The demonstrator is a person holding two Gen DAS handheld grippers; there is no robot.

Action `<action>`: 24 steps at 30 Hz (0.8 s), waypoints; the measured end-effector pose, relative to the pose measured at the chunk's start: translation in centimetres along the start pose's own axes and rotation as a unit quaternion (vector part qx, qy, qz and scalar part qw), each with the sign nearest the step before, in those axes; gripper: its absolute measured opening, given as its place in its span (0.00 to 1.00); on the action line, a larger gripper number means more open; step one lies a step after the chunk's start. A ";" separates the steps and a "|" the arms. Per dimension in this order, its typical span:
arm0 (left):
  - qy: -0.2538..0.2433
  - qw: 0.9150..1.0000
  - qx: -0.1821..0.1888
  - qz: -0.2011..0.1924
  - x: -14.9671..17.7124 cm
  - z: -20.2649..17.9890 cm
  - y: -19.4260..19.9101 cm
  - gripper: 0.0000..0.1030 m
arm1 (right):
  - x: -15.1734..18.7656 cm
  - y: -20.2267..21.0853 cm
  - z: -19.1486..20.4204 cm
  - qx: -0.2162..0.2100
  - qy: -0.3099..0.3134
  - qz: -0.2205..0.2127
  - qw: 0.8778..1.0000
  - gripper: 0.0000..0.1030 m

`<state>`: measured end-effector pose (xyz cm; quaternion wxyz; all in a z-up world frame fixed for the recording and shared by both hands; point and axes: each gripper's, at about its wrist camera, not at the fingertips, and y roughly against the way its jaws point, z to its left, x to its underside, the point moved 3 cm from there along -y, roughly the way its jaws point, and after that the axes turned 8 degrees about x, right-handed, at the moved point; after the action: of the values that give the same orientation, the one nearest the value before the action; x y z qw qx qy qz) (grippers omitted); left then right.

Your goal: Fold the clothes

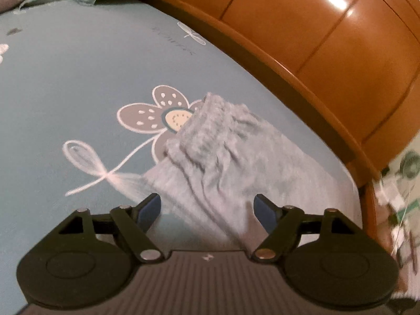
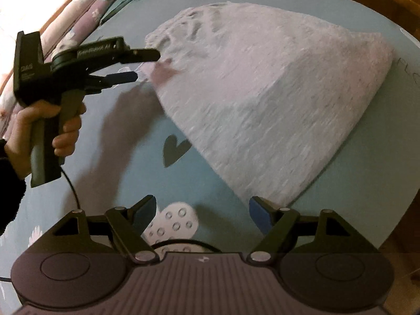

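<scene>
I see the bed, its teal sheet printed with flowers and hearts, filling both views. A wooden footboard curves from 12 to 3 o'clock in my left wrist view. The grey garment lies flat on the sheet, spreading from centre toward 2 o'clock in my right wrist view; its gathered waistband sits over a printed flower in the left one. A hand at 9 o'clock grips my left gripper, fingers parted, just beside the waistband edge; whether they touch the cloth is blurred, I think not. My right gripper hovers at 6 o'clock, fingers spread wide, holding nothing, near the garment's lower corner.
</scene>
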<state>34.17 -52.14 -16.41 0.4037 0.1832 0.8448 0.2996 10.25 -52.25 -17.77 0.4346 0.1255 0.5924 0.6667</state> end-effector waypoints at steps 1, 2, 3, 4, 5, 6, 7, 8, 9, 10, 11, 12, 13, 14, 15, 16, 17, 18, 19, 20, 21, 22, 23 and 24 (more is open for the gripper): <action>-0.010 1.000 -0.006 0.002 0.5 -0.3 0.9 0.75 | 0.0 0.5 0.0 -0.003 0.000 -0.004 1.000 0.80; -0.019 1.000 -0.012 0.005 0.9 -0.7 1.8 0.75 | -0.1 1.0 0.0 -0.002 0.000 -0.012 1.000 0.80; -0.029 0.999 -0.019 0.007 1.4 -1.0 2.7 0.75 | -0.2 1.5 -0.1 0.003 0.001 -0.023 1.000 0.81; -0.039 0.999 -0.025 0.009 1.9 -1.3 3.6 0.76 | -0.4 1.7 -0.2 0.008 0.005 -0.030 0.999 0.84; -0.049 0.998 -0.031 0.012 2.3 -1.6 4.5 0.76 | -0.6 1.6 -0.3 0.017 0.009 -0.032 0.999 0.87; -0.052 0.998 -0.039 0.010 2.5 -1.9 5.0 0.76 | -0.7 1.4 -0.5 0.026 0.013 -0.034 0.999 0.87; -0.055 0.997 -0.047 0.005 2.9 -2.2 5.7 0.76 | -0.7 0.9 -0.6 0.030 0.010 -0.023 0.999 0.87; -0.058 0.997 -0.053 -0.001 3.1 -2.5 6.3 0.76 | -0.7 0.4 -0.8 0.034 0.007 -0.011 0.999 0.87; -0.061 0.997 -0.055 -0.007 3.2 -2.9 6.8 0.76 | -0.6 -0.1 -1.0 0.038 0.004 0.000 0.999 0.87; -0.065 0.996 -0.056 -0.013 3.2 -3.3 7.4 0.76 | -0.4 -0.4 -1.2 0.028 -0.012 0.019 0.999 0.87; -0.069 0.996 -0.057 -0.019 3.3 -3.8 7.9 0.76 | -0.2 -0.3 -1.3 0.006 -0.030 0.033 0.999 0.87; -0.074 0.995 -0.058 -0.023 3.2 -4.3 8.6 0.76 | 0.0 0.0 -1.3 -0.018 -0.043 0.043 0.998 0.87; -0.079 0.995 -0.060 -0.026 3.1 -4.8 9.2 0.76 | 0.2 0.6 -1.3 -0.035 -0.053 0.048 0.997 0.87; -0.085 0.994 -0.063 -0.029 3.0 -5.3 9.9 0.77 | 0.3 1.4 -1.2 -0.028 -0.048 0.049 0.997 0.87; -0.092 0.993 -0.066 -0.032 2.8 -5.8 10.7 0.77 | 0.4 2.1 -1.2 -0.019 -0.042 0.049 0.998 0.87; -0.095 0.992 -0.068 -0.040 2.7 -6.4 11.9 0.77 | 0.5 2.9 -1.1 -0.011 -0.035 0.050 0.998 0.87; -0.098 0.992 -0.070 -0.048 2.6 -6.9 13.1 0.79 | 0.4 3.8 -0.9 0.009 -0.016 0.050 0.999 0.87; -0.098 0.991 -0.069 -0.057 2.5 -7.3 14.2 0.82 | 0.4 4.7 -0.7 0.028 0.004 0.051 0.998 0.87; -0.098 0.991 -0.067 -0.066 2.4 -7.7 15.4 0.82 | 0.3 5.6 -0.4 0.048 0.024 0.051 0.997 0.87; -0.096 0.990 -0.072 -0.067 2.2 -8.1 16.7 0.83 | 0.3 6.6 0.0 0.067 0.049 0.048 0.995 0.87; -0.095 0.990 -0.077 -0.068 2.1 -8.5 18.0 0.84 | 0.2 7.6 0.4 0.086 0.075 0.044 0.993 0.87; -0.101 0.990 -0.080 -0.064 2.0 -9.0 19.2 0.84 | 0.1 8.6 0.9 0.104 0.101 0.040 0.989 0.87; -0.108 0.989 -0.083 -0.059 1.9 -9.5 20.4 0.84 | 0.1 9.4 1.6 0.123 0.128 0.037 0.983 0.87; -0.116 0.987 -0.091 -0.056 2.0 -9.9 21.5 0.84 | 0.0 10.4 2.2 0.146 0.154 0.031 0.977 0.87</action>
<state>26.56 -38.41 1.47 0.5303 0.1317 0.7705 0.3284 7.28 -49.88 -7.88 0.2941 0.1023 0.7388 0.5977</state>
